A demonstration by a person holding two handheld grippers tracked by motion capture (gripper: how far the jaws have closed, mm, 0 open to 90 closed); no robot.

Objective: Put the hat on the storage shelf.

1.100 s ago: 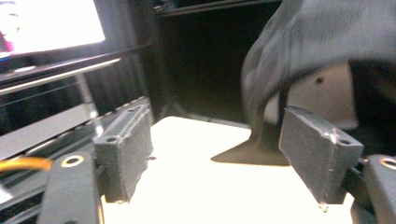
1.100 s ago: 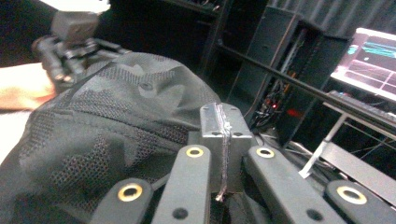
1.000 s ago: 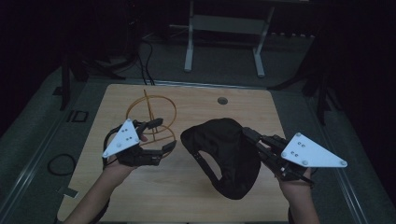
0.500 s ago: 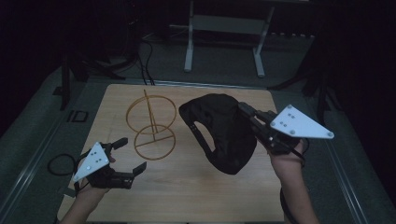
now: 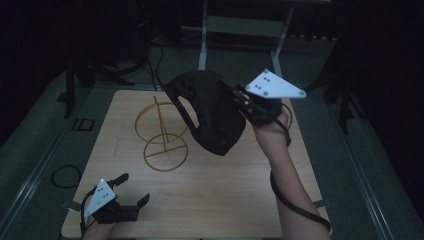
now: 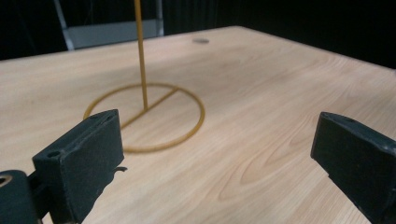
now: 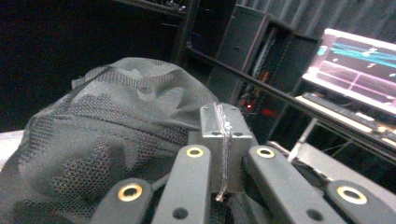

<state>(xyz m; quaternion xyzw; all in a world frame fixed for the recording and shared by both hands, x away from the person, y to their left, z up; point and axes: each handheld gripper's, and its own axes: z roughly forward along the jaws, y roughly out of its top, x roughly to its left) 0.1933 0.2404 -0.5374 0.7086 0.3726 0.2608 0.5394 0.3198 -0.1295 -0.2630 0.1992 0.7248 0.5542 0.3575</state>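
We see the wooden table (image 5: 220,200) first, pale and lit against a dark room. Above its far half hangs the black mesh cap (image 5: 210,112), lifted clear of the wood and held at its right edge by our right gripper (image 5: 240,100), whose jaws are clamped tight on the fabric. Just left of the cap stands the yellow wire stand (image 5: 162,132), with a round base ring, a thin upright post and a second ring on top; the cap hangs near that upper ring, and we cannot tell whether they touch. Our left gripper (image 5: 132,192) sits low at the near left corner of the table, jaws spread wide with nothing between them.

The right gripper view brings the cap (image 7: 107,149) close: a camouflage mesh weave bunched against the shut jaws, with a lit screen (image 7: 359,70) beyond, which the high view leaves in darkness. The left gripper view looks across the wood grain to the stand's base ring and post (image 6: 144,112) and a small dark disc (image 6: 201,41) near the far edge.

A second ago the cap lay lower, over the table's middle, and our left gripper was at the stand; since then the cap has risen and moved farther away, the left gripper has drawn back to the near corner, and its jaws have just been opening, empty.
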